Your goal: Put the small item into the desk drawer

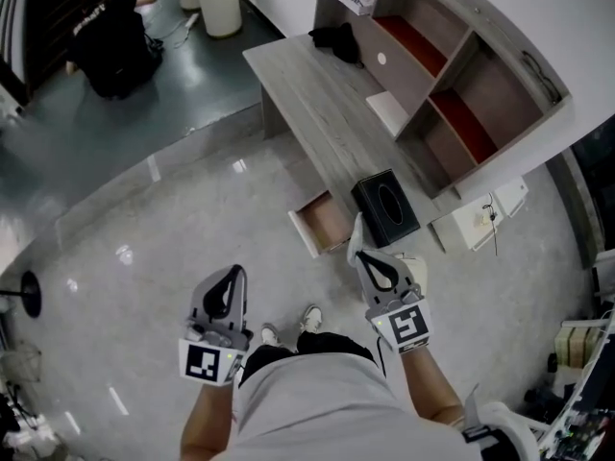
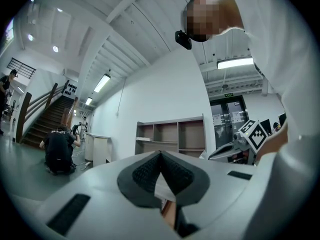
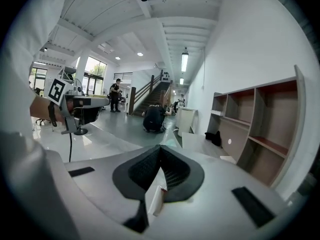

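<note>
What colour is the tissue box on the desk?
Black tissue box; clearest in the head view.

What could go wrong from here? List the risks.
1. The open drawer is a small target, so the white item in the right gripper could miss it and land on the floor.
2. The black box sits at the desk edge beside that gripper; a swing might knock it.

Open office hall, grey desk (image 1: 317, 104) w/ shelf unit (image 1: 480, 94), polished floor (image 1: 144, 238), stairs (image 2: 45, 116), strip lights (image 2: 101, 82).
</note>
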The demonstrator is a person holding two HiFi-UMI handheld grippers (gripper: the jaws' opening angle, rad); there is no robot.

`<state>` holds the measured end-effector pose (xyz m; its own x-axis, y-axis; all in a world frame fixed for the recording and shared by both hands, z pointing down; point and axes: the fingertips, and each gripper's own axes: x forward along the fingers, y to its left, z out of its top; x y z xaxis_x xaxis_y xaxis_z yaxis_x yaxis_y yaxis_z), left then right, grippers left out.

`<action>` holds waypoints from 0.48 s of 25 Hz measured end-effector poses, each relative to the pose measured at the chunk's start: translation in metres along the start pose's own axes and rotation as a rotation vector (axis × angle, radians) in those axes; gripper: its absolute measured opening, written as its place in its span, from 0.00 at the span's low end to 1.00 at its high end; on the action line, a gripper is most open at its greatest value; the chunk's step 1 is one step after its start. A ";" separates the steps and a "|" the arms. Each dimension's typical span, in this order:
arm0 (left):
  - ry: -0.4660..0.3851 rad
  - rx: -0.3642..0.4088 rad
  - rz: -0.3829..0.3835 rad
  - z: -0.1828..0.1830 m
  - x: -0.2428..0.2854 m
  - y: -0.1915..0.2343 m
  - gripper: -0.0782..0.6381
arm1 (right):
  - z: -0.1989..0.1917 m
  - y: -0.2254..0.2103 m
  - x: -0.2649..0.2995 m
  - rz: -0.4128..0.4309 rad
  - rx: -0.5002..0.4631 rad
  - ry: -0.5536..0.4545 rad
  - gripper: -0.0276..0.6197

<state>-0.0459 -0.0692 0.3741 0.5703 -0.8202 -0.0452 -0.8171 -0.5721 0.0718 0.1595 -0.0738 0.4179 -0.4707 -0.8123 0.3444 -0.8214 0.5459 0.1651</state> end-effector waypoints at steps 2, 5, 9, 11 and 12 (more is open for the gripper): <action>0.015 -0.004 0.008 -0.005 -0.002 0.001 0.13 | -0.007 0.002 0.008 0.016 0.010 0.020 0.08; 0.028 -0.011 0.027 -0.013 -0.006 0.003 0.13 | -0.021 0.002 0.025 0.038 0.022 0.039 0.08; 0.054 -0.014 0.060 -0.025 -0.014 0.007 0.13 | -0.048 0.002 0.056 0.071 0.003 0.077 0.08; 0.065 -0.014 0.078 -0.030 -0.018 0.009 0.13 | -0.066 0.002 0.073 0.089 -0.012 0.109 0.08; 0.070 -0.016 0.087 -0.032 -0.020 0.010 0.13 | -0.076 0.002 0.081 0.096 -0.019 0.127 0.08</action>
<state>-0.0629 -0.0581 0.4075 0.5024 -0.8640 0.0317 -0.8625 -0.4983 0.0881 0.1442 -0.1230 0.5164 -0.5012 -0.7241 0.4737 -0.7675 0.6249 0.1431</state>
